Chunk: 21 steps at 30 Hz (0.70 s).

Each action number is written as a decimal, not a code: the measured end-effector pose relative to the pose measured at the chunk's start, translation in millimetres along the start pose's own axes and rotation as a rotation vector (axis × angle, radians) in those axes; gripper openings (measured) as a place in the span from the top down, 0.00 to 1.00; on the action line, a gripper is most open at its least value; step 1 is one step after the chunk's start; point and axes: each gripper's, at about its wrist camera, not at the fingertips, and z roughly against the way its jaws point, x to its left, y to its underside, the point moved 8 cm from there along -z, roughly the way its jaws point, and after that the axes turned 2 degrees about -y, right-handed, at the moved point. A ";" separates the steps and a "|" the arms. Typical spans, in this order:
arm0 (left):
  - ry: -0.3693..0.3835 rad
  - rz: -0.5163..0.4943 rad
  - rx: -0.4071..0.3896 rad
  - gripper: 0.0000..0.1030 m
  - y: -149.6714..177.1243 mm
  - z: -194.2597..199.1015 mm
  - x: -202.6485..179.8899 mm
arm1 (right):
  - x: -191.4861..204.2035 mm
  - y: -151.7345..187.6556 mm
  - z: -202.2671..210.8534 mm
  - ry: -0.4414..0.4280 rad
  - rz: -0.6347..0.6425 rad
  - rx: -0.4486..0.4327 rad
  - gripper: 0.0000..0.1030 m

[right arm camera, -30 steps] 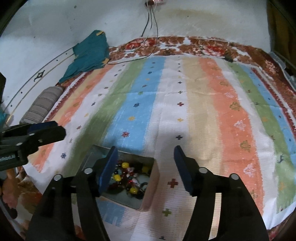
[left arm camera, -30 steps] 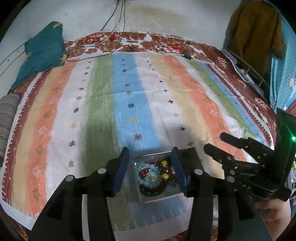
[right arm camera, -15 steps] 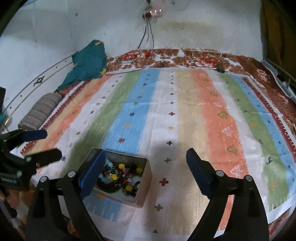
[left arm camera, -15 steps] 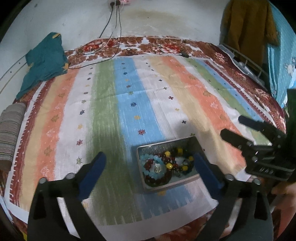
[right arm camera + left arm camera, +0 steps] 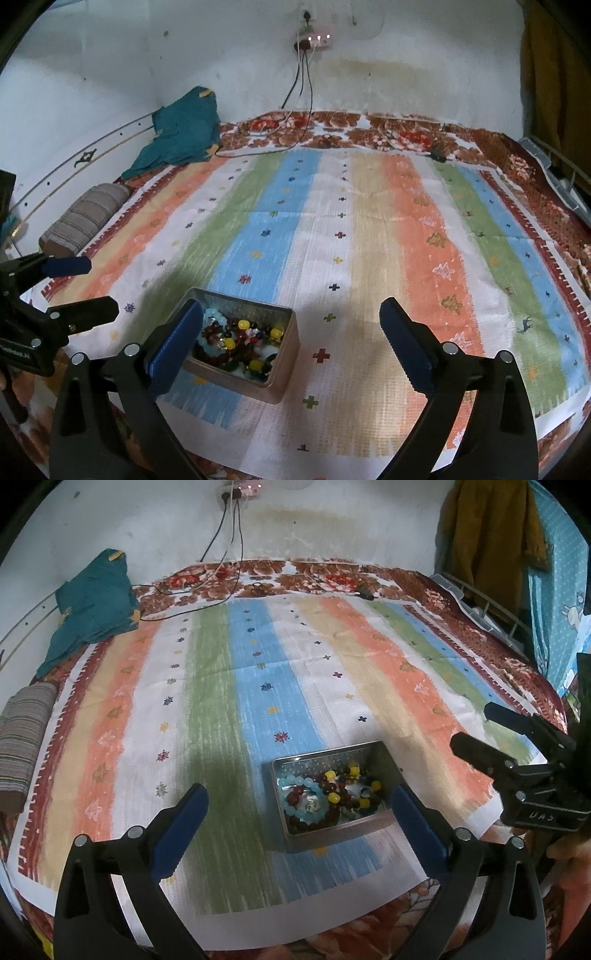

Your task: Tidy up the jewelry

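While both sets of fingers are spreading wide and gripping nothing, the left gripper is hovering over the near edge of the striped cloth, and the right gripper is hanging beside it. Between them, a metal tin is sitting near the cloth's front edge, holding a tangle of beaded bracelets; single pieces are hard to tell apart. One blue pad is covering the tin's left corner. Beyond the tin, bare cloth is stretching to the far edge.
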 end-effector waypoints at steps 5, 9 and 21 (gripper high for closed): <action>-0.010 0.001 -0.023 0.05 -0.3 5.5 -0.7 | 0.0 1.1 4.2 -0.007 0.003 -0.003 0.06; -0.018 -0.008 -0.027 0.05 -0.2 6.2 -2.4 | 1.4 1.1 6.3 -0.012 0.006 -0.010 0.06; -0.034 -0.034 -0.034 0.05 1.4 6.9 -7.4 | 5.7 4.4 4.0 -0.026 0.018 0.004 0.06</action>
